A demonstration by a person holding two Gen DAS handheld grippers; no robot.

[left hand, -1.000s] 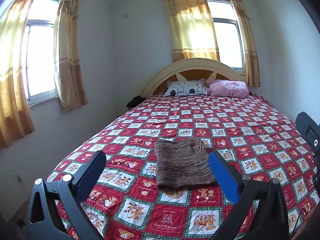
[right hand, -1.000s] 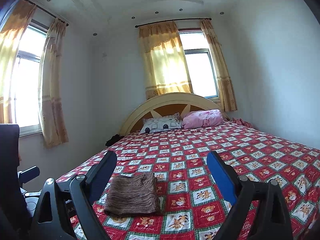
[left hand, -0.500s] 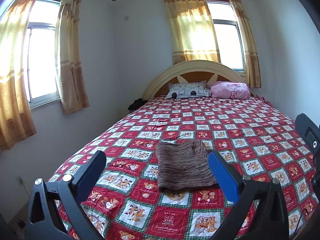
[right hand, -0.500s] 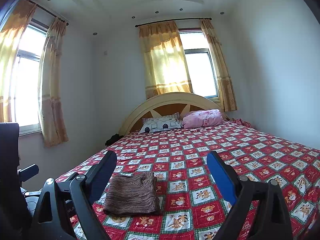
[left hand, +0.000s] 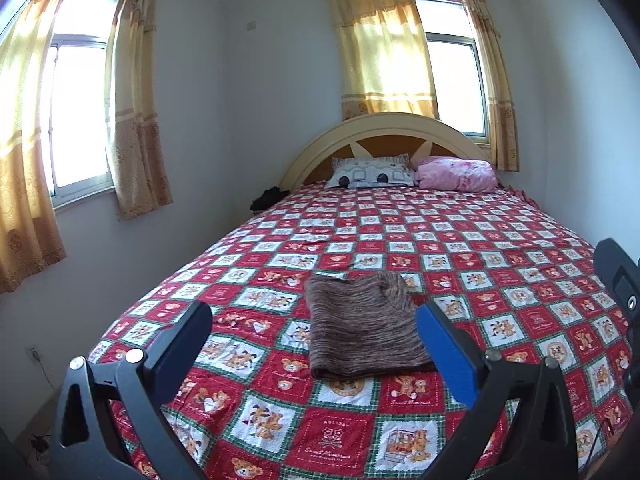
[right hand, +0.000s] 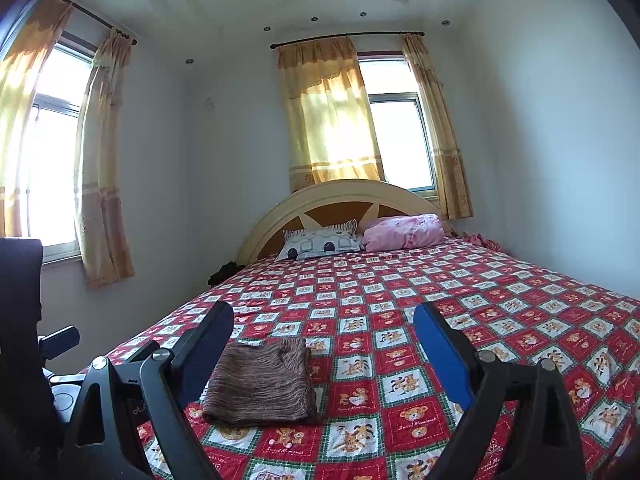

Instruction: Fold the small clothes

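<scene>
A brown knitted garment (left hand: 362, 326) lies folded into a flat rectangle on the red patchwork bedspread (left hand: 500, 248). It also shows in the right wrist view (right hand: 262, 386), low and left of centre. My left gripper (left hand: 314, 320) is open and empty, held above the near end of the bed with the garment between and beyond its fingers. My right gripper (right hand: 324, 324) is open and empty, to the right of the garment and apart from it.
A grey patterned pillow (left hand: 370, 172) and a pink pillow (left hand: 456, 172) lie at the headboard (left hand: 384, 130). A dark item (left hand: 266, 198) sits at the bed's far left edge. Walls and curtained windows surround the bed. The other gripper's body (left hand: 618, 276) shows at the right edge.
Both grippers stay open and empty. The left wrist view has tilted slightly upward and back, so the garment sits a little lower. The garment has not moved.
</scene>
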